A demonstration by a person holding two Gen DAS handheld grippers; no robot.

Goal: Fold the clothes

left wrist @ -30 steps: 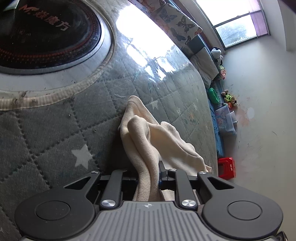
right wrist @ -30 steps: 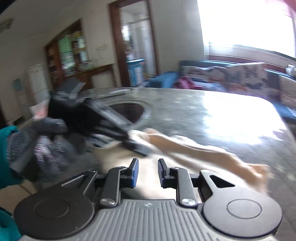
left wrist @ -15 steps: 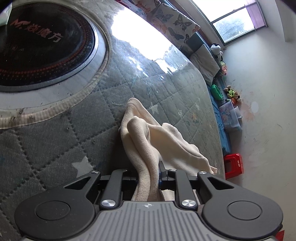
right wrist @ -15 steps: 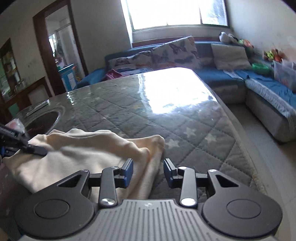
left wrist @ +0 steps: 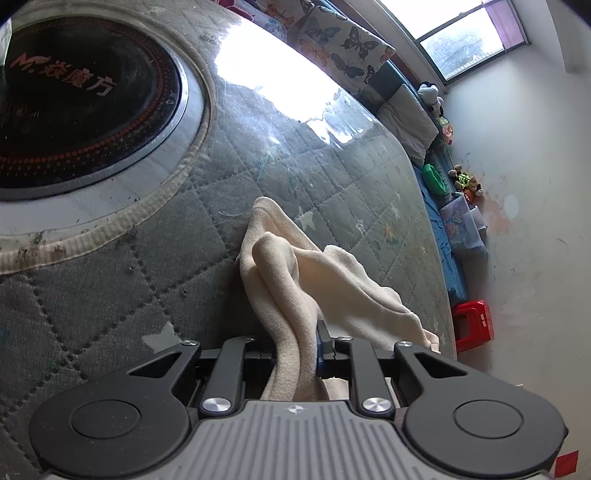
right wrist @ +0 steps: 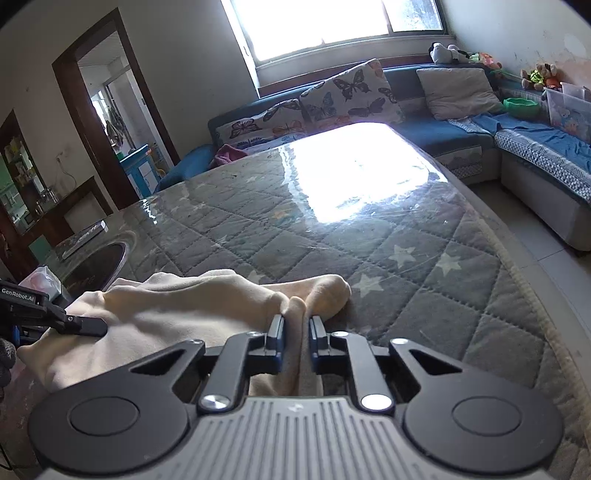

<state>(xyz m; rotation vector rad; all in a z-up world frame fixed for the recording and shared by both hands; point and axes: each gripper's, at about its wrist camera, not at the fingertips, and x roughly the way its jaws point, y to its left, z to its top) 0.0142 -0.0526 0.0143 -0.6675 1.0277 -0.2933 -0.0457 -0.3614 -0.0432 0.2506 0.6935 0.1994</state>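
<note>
I have the left gripper (left wrist: 295, 345) clamped on one end of the cream garment (left wrist: 295, 280), and the right gripper (right wrist: 296, 330) pinched on a fold at its other end. It lies bunched on the quilted star-print table cover (right wrist: 424, 280), beside the round black cooktop (left wrist: 81, 107). A blue sofa (right wrist: 461, 140) with butterfly cushions (right wrist: 347, 96) stands beyond, under the bright window (right wrist: 332, 22).

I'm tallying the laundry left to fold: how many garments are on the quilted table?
1: a cream garment bunched at the table's near edge, pinched by the left gripper and right gripper. Nothing visible beneath it.
</note>
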